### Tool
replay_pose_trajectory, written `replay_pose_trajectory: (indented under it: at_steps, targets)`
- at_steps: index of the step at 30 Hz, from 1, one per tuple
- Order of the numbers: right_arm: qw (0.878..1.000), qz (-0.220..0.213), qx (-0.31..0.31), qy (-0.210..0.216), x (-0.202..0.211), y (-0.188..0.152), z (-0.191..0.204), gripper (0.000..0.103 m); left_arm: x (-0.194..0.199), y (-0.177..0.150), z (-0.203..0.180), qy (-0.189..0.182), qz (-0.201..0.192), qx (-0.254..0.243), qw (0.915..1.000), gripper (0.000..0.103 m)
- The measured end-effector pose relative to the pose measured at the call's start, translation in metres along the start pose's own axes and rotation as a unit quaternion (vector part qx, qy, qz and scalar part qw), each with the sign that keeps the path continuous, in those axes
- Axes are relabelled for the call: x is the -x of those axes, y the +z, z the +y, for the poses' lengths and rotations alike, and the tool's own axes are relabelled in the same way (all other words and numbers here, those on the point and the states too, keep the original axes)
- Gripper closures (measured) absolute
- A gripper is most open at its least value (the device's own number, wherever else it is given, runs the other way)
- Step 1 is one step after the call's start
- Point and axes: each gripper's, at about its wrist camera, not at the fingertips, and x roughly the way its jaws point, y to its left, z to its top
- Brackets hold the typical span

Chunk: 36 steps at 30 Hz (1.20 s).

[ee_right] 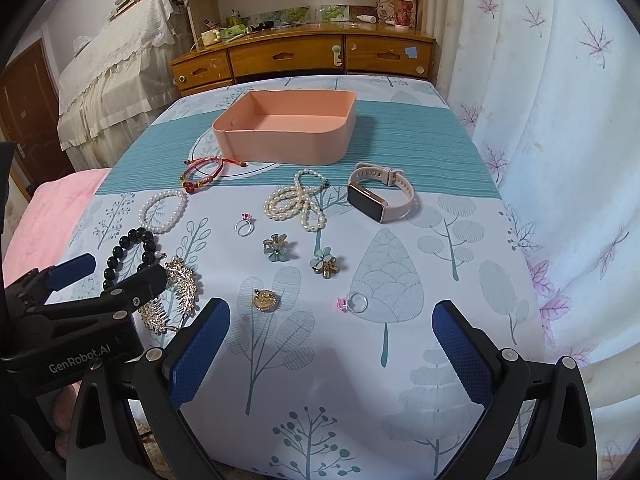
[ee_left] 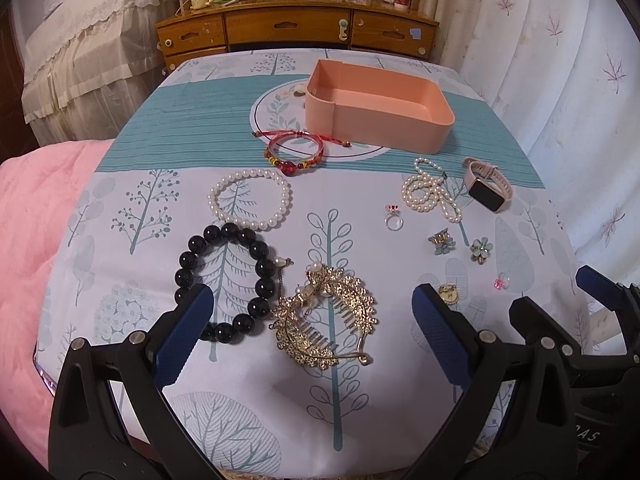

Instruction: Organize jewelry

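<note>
Both grippers are held low over a counter (ee_left: 168, 92) covered with a tree-printed cloth, on which jewelry is spread out. The left gripper (ee_left: 312, 308) is seen with its fingers spread wide and nothing between the pads; the gold leaf hair comb (ee_left: 326, 316) lies on the cloth between and just ahead of them, with the black bead bracelet (ee_left: 228, 280) touching its left side and partly hidden by the left finger. The right gripper (ee_right: 332, 320) is likewise held with its fingers wide apart and empty, and a ring with a pink stone (ee_right: 354, 303) and a gold round pendant (ee_right: 265, 300) are seen just beyond its tips. Farther back, a white pearl bracelet (ee_left: 250, 200), a red cord bracelet (ee_left: 294, 150), a heaped pearl necklace (ee_right: 298, 202), a pink smartwatch (ee_right: 380, 192), a silver ring (ee_right: 245, 226) and two blue flower earrings (ee_right: 276, 249) are laid out on the cloth. A peach open box (ee_right: 288, 128) is set at the far end, and nothing can be seen inside it. A wooden dresser (ee_right: 304, 56) is seen behind.
</note>
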Motion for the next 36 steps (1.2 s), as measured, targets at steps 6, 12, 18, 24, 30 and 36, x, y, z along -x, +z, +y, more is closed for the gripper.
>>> replay_pose_trajectory:
  at_steps: [6, 12, 18, 24, 30, 36]
  targets:
    - [1.000, 0.002, 0.000, -0.002, 0.001, 0.004, -0.002, 0.000, 0.006, 0.006, -0.001, 0.008, -0.013, -0.009, 0.9998, 0.004]
    - [1.000, -0.003, 0.017, -0.013, 0.004, 0.012, -0.004, 0.000, 0.015, 0.016, 0.000, 0.025, -0.031, -0.028, 0.9988, 0.004]
    - [1.000, -0.002, 0.012, 0.005, 0.007, 0.022, -0.012, 0.000, 0.019, 0.023, 0.012, 0.022, -0.028, -0.014, 0.9993, 0.004]
    - [1.000, 0.004, 0.019, 0.020, 0.009, 0.027, -0.016, 0.005, 0.020, 0.026, 0.025, 0.015, -0.039, -0.009, 0.9991, 0.004]
    - [0.999, 0.027, 0.019, -0.003, 0.001, 0.028, -0.029, 0.029, 0.017, 0.026, 0.046, -0.017, -0.016, 0.001, 0.9997, 0.004]
    - [0.998, 0.053, 0.021, 0.011, -0.014, 0.018, -0.037, 0.029, 0.000, 0.017, 0.068, 0.004, 0.004, 0.009, 0.9999, 0.004]
